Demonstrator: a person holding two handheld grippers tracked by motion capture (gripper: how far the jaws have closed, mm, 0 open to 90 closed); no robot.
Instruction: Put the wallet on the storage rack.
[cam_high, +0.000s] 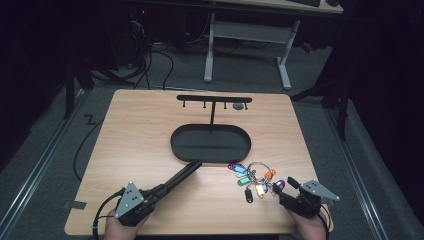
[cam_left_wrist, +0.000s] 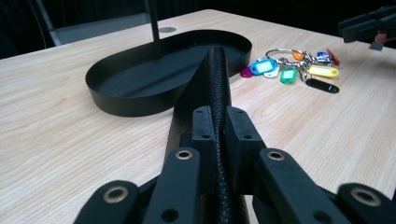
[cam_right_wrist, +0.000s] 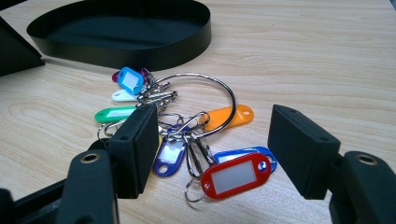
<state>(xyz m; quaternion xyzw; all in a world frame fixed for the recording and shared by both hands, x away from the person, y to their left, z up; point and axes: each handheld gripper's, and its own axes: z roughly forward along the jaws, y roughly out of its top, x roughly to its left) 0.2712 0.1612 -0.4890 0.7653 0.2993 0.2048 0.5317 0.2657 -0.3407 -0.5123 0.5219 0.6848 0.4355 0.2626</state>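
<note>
The left gripper (cam_high: 192, 167) is seen with fingers pressed together, nothing held, tips at the rim of the black oval metal tray (cam_high: 180, 150). The right gripper (cam_right_wrist: 212, 151) is held wide open over the bunch of coloured plastic key tags on a steel ring (cam_right_wrist: 187, 126), lying on the wooden tabletop (cam_high: 140, 130) just beside the tray.

Each black claw (cam_high: 194, 166) (cam_high: 285, 185) bears a grey 3-cornered plate and black cable.
</note>
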